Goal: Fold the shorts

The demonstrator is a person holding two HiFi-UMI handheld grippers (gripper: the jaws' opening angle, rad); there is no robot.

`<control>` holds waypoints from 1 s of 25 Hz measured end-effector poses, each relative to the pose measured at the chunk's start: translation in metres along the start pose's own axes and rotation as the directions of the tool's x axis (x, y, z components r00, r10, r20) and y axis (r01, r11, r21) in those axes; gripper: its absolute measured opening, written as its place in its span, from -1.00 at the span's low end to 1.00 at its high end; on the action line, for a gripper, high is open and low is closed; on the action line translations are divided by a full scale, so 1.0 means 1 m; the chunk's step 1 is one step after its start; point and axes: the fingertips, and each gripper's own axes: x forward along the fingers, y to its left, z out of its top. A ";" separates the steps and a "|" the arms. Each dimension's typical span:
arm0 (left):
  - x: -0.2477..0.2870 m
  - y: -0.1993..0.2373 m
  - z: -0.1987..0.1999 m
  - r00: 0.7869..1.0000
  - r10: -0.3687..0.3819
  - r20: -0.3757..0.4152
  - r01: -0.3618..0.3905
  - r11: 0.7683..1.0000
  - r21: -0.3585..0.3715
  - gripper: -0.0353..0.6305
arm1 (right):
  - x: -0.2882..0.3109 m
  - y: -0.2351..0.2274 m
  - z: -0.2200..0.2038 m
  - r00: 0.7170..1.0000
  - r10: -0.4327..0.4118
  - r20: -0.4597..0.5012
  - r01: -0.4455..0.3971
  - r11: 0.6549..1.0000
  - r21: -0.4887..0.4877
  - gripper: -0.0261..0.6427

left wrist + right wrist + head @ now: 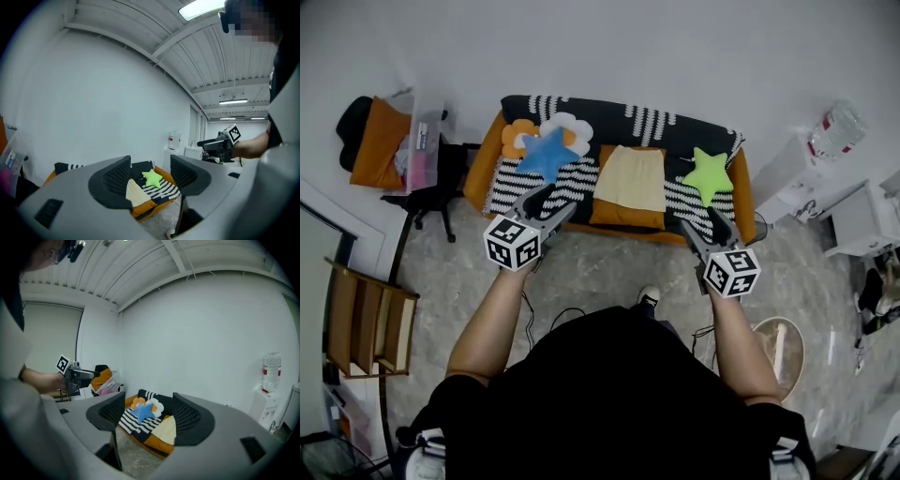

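The pale yellow shorts (630, 178) lie flat in a neat rectangle on the middle seat of the sofa (483, 159). They also show between the jaws of each gripper view, at a distance: shorts (135, 193), shorts (165, 429). My left gripper (551, 202) is held in the air in front of the sofa, short of its left half, open and empty. My right gripper (714, 223) hangs in front of the sofa's right half, likewise open with nothing between the jaws. Neither touches the shorts.
On the striped blanket lie a blue star cushion (547, 153), a flower cushion (570, 129) and a green star cushion (709, 174). A chair with an orange bundle (380, 141) stands left, a wooden shelf (366, 323) nearer left, a white cabinet with a water bottle (836, 129) right.
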 end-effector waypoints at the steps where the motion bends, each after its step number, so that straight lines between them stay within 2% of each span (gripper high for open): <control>1: 0.001 0.001 0.000 1.000 0.002 0.001 -0.002 1.000 -0.001 -0.05 | 0.002 0.000 0.001 1.000 0.003 0.000 -0.003 1.000 -0.002 0.05; 14: 0.034 0.024 -0.004 0.998 0.048 -0.039 -0.048 0.999 0.008 -0.04 | 0.053 -0.040 -0.001 0.999 0.047 0.010 -0.047 0.998 0.039 0.05; 25: 0.125 0.048 0.003 0.993 0.097 -0.074 -0.098 0.995 -0.009 -0.04 | 0.108 -0.132 -0.003 0.996 0.082 -0.026 -0.080 0.995 0.052 0.05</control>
